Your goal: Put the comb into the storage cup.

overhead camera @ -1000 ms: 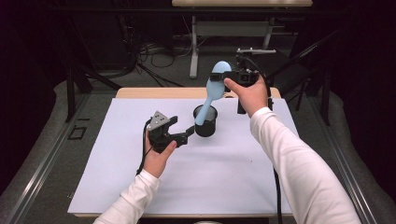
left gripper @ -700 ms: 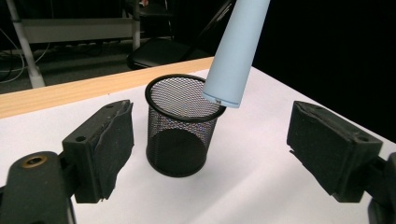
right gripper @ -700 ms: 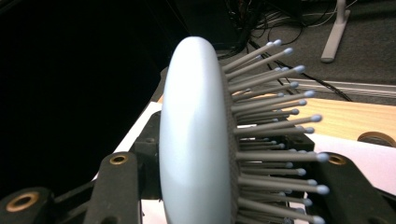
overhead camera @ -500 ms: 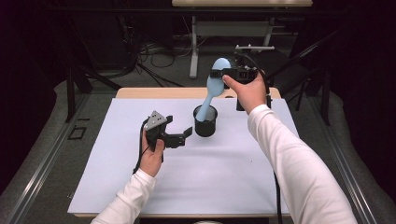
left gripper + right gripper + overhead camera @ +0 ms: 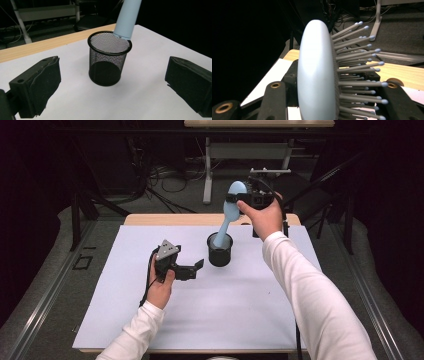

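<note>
A black mesh cup [image 5: 220, 251] stands upright on the white sheet [image 5: 250, 320]. A light blue hairbrush [image 5: 231, 212] leans out of it, handle down in the cup, head up. My right gripper [image 5: 239, 197] is shut on the brush head [image 5: 317, 75], bristles to one side. My left gripper [image 5: 199, 269] lies just left of the cup, pointing at it. Its jaws have just been opening and stand wide, with the cup [image 5: 108, 60] ahead of them and untouched. The blue handle [image 5: 127, 17] rises from the cup's rim.
The white sheet covers a wooden table whose bare strip [image 5: 170, 219] shows at the back. Behind it are dark floor, cables and a metal stand leg [image 5: 207, 175]. Open sheet lies in front of the cup and to both sides.
The left gripper's jaws have spread wider and it has eased slightly back from the cup. The right gripper and brush stay where they were.
</note>
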Demonstrator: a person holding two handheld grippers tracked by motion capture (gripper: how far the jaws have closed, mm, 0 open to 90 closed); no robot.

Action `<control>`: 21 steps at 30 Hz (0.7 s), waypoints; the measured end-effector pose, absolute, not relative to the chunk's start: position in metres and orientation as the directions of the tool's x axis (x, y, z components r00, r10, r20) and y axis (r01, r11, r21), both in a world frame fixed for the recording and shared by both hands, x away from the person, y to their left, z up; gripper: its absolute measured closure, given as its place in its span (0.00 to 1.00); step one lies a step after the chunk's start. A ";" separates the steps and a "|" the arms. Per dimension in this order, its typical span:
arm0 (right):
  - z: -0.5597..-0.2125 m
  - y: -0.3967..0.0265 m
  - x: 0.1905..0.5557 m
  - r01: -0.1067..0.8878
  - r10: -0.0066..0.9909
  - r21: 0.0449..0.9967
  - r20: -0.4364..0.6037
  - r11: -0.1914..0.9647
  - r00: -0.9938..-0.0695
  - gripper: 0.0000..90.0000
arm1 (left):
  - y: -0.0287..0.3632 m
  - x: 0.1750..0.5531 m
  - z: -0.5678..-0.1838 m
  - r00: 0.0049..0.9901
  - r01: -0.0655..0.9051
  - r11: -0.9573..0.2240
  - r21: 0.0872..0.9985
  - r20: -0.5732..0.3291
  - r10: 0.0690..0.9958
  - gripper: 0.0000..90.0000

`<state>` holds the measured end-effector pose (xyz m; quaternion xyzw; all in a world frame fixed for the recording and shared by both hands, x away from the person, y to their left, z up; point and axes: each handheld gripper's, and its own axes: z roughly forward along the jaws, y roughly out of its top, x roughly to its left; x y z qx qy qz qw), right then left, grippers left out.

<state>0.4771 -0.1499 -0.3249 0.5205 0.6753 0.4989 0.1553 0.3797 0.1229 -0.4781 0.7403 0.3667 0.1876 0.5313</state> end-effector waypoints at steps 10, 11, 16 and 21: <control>-0.330 -0.140 0.478 0.517 0.878 0.855 0.228 0.025 -0.420 0.52 | 0.124 0.379 -0.478 0.664 0.351 -0.165 0.922 -0.120 0.738 0.01; -0.331 -0.139 0.478 0.516 0.880 0.856 0.222 0.030 -0.421 0.52 | 0.125 0.379 -0.478 0.663 0.350 -0.163 0.922 -0.121 0.739 0.01; -0.334 -0.133 0.479 0.507 0.882 0.860 0.200 0.051 -0.427 0.52 | 0.126 0.379 -0.477 0.657 0.352 -0.159 0.922 -0.123 0.743 0.01; -0.337 -0.129 0.480 0.500 0.881 0.864 0.190 0.060 -0.433 0.52 | 0.130 0.379 -0.476 0.652 0.363 -0.135 0.922 -0.148 0.744 0.01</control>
